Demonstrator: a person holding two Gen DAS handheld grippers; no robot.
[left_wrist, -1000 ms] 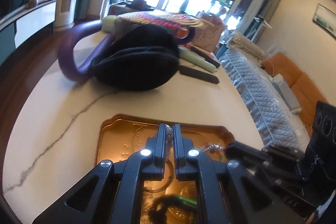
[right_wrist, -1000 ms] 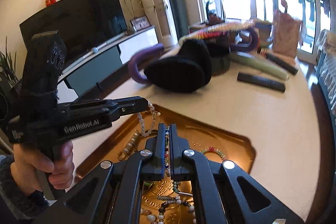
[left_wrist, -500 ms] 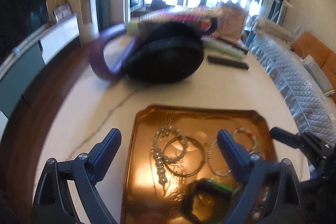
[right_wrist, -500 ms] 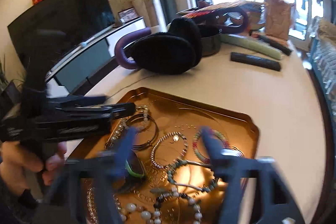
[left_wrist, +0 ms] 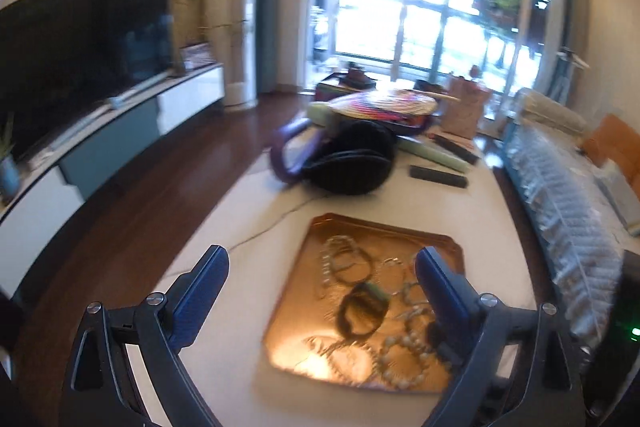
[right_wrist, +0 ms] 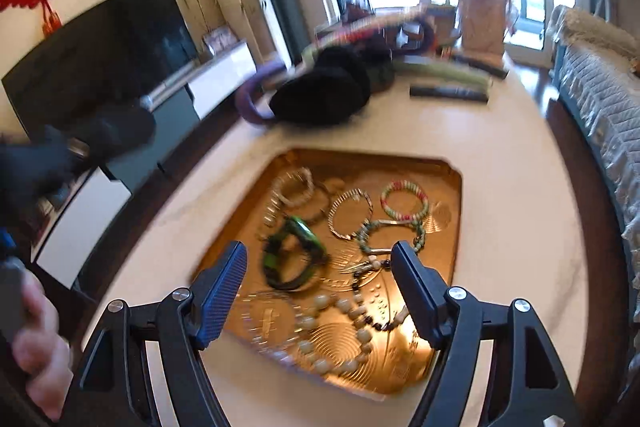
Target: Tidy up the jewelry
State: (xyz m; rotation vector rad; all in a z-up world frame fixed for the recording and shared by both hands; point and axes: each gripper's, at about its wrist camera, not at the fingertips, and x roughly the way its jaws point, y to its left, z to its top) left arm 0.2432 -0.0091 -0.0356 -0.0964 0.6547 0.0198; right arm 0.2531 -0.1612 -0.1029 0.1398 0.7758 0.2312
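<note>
A copper tray (right_wrist: 448, 183) (left_wrist: 448, 247) lies on the pale table and holds several bracelets and bead strands. In the right wrist view I see a green and black bangle (right_wrist: 294, 253), a pink and green beaded bracelet (right_wrist: 404, 201), a silver bracelet (right_wrist: 350, 213) and a large pearl-like strand (right_wrist: 340, 331). My right gripper (right_wrist: 320, 287) is open and empty, raised above the tray's near side. My left gripper (left_wrist: 320, 295) is open and empty, high above the tray's left part.
Black earmuffs with a purple band (right_wrist: 320, 95) (left_wrist: 344, 163), a woven fan (left_wrist: 384, 103), a green tube (right_wrist: 444, 75) and black remotes (right_wrist: 448, 93) lie at the table's far end. A TV stands at left (left_wrist: 80, 43), a sofa at right (right_wrist: 600, 87).
Both grippers were shut on bead strands over the tray a second ago. Both have opened, dropped the strands onto the tray, and pulled up and back.
</note>
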